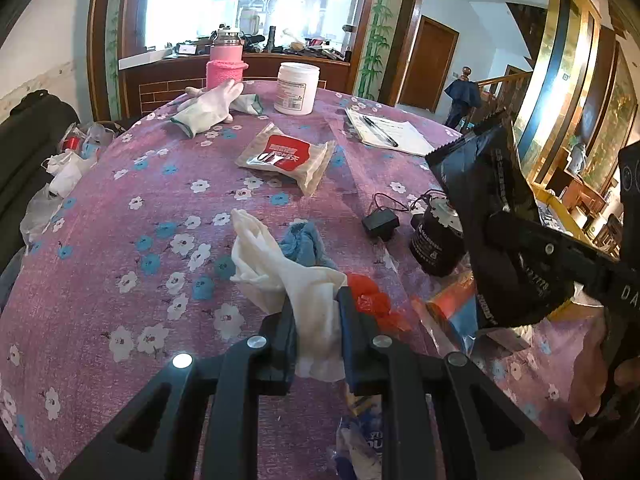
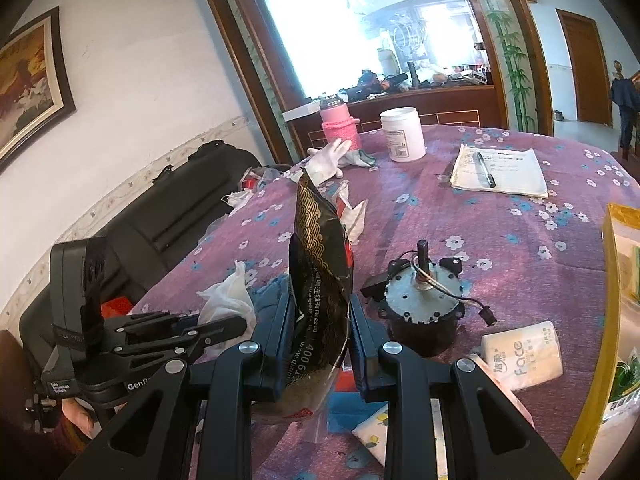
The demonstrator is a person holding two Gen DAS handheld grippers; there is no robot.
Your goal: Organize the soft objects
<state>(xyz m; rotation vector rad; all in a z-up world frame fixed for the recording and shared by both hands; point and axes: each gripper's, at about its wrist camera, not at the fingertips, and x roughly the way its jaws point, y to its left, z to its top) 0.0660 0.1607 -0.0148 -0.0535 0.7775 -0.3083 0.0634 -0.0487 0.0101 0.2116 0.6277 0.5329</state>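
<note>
Both claws are loaded. Left gripper is clenched on a white cloth glove: the pads pinch the cuff end while the fingers of the glove trail forward and rest on the floral tablecloth, touching a crumpled blue cloth and lying just beside a red plastic scrap. Right gripper is clamped on a black snack bag, held upright, pinched low on its body so that the sealed top stands tall and unsupported above the jaws.

Assessment of the step in hand: both items appear gripped and awaiting carriage to wherever the soft goods are being gathered; no destination is identifiable in either view.

Recommendations:
- Lift the glove straight up before moving sideways, or its trailing fingers will likely drag the blue cloth along.
- Keep the bag clear of the small motor standing just beside it; loose wires hang from that unit.
- Hold the squeeze on the bag modest; its film looks slippery, and it seems liable to crumple.
- Route both loads wide of the white jar and pink flask at the far edge.

A second glove remains near the flask, unhandled.
</note>
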